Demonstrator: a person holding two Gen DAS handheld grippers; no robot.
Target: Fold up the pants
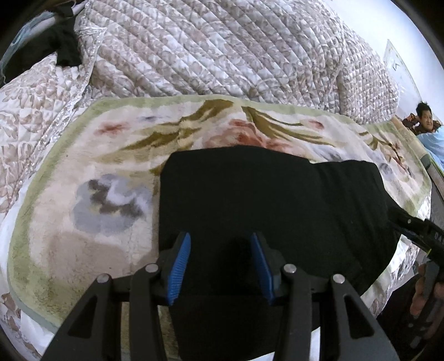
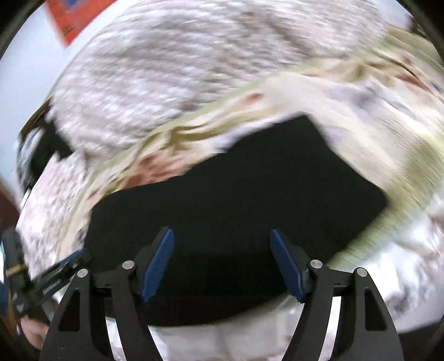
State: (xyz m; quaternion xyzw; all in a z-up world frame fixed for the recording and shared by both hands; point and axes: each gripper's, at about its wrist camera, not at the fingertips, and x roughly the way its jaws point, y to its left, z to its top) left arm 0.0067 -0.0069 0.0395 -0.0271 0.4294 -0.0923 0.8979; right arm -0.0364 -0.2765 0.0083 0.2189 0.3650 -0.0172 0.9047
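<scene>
The black pants [image 1: 263,200] lie folded into a flat block on a floral fleece blanket [image 1: 83,172] on the bed. My left gripper [image 1: 222,238] is open just above the near edge of the pants, with nothing between its blue pads. My right gripper [image 2: 222,236] is open over the pants [image 2: 236,194] in the blurred right wrist view. Its black tip [image 1: 416,225] shows at the right edge of the pants in the left wrist view.
A quilted floral bedspread [image 1: 208,50] is heaped behind the blanket. A dark garment [image 1: 58,47] lies at the far left. A person [image 1: 424,118] sits at the far right. An orange object [image 2: 69,19] shows at the top left of the right wrist view.
</scene>
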